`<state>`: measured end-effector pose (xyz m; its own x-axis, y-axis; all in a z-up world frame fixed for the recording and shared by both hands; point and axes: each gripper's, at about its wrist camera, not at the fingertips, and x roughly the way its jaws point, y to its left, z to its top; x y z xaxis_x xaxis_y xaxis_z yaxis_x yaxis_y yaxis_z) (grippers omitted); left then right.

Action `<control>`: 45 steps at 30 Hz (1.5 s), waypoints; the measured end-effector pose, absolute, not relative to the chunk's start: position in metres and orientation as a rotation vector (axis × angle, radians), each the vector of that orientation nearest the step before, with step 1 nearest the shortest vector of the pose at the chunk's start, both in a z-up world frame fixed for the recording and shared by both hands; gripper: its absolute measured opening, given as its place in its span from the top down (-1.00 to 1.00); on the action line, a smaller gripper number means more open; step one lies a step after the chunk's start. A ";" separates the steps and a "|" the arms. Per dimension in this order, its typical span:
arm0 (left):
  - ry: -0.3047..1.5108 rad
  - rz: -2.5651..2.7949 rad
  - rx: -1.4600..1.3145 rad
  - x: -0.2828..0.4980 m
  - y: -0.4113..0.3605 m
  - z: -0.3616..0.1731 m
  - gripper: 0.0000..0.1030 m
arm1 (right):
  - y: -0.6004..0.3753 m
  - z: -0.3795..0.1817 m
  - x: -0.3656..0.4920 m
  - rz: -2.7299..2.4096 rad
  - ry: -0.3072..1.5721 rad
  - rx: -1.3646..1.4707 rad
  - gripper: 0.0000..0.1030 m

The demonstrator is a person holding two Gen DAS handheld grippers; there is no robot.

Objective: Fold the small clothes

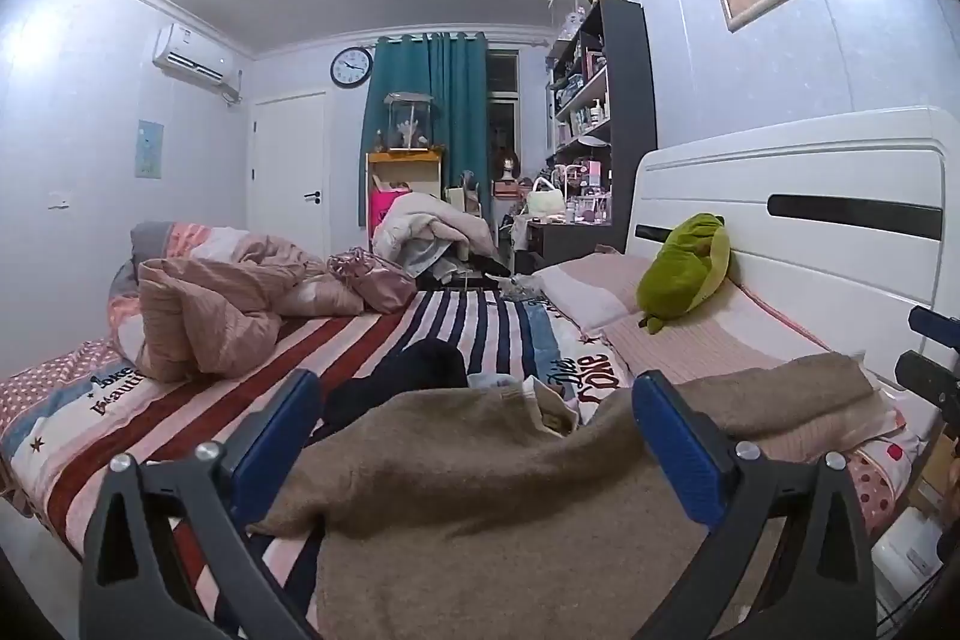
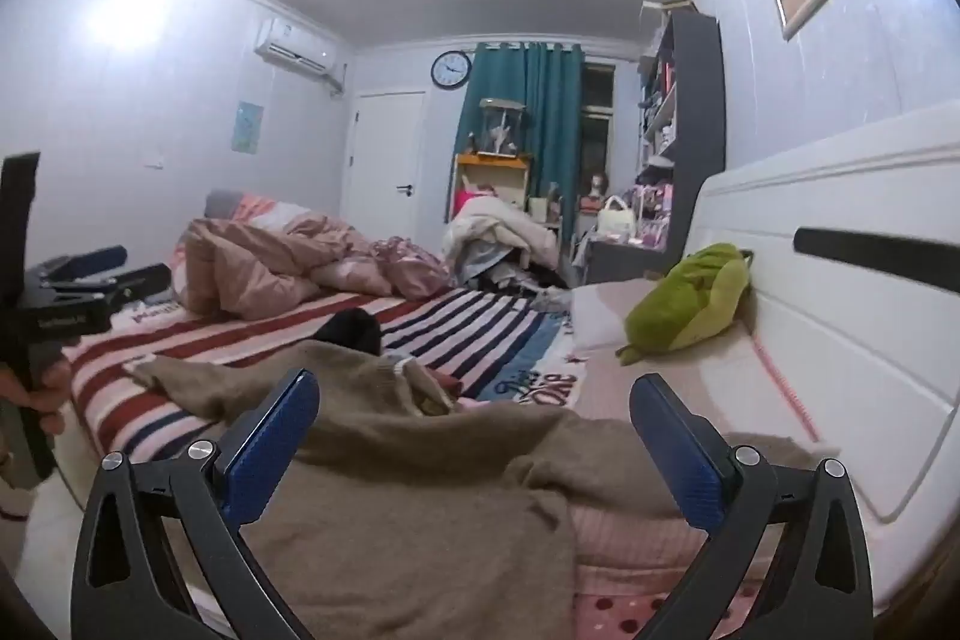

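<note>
A brown knitted sweater (image 1: 480,490) lies rumpled across the near part of the striped bed; it also shows in the right wrist view (image 2: 420,496). My left gripper (image 1: 477,400) is open just above it, its blue pads wide apart on either side of the cloth. My right gripper (image 2: 474,400) is also open, low over the sweater near the headboard side. A dark garment (image 1: 414,376) lies just beyond the sweater on the bed, also seen in the right wrist view (image 2: 351,331). Each gripper shows at the edge of the other's view.
A pink quilt (image 1: 210,316) is heaped at the far left of the bed. A green plush toy (image 1: 684,280) rests on the pillows by the white headboard (image 1: 810,220). Piled clothes, a desk and dark shelves (image 1: 600,100) stand beyond the bed.
</note>
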<state>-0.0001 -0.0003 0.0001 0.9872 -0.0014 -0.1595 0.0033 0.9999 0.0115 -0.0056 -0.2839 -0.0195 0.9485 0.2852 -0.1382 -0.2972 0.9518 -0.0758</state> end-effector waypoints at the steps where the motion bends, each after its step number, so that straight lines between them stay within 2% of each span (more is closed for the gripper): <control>1: 0.159 -0.005 0.009 0.000 0.000 0.000 -0.98 | -0.284 -0.021 -0.009 0.296 0.109 -0.096 -1.00; 45: 0.194 -0.028 -0.006 0.004 -0.006 -0.014 -0.98 | -0.290 -0.027 -0.011 0.290 0.088 -0.058 -1.00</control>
<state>0.0042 -0.0062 -0.0136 0.9809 -0.0283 -0.1926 0.0272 0.9996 -0.0084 -0.0106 -0.2897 -0.0267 0.9545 0.2828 -0.0952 -0.2878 0.9566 -0.0445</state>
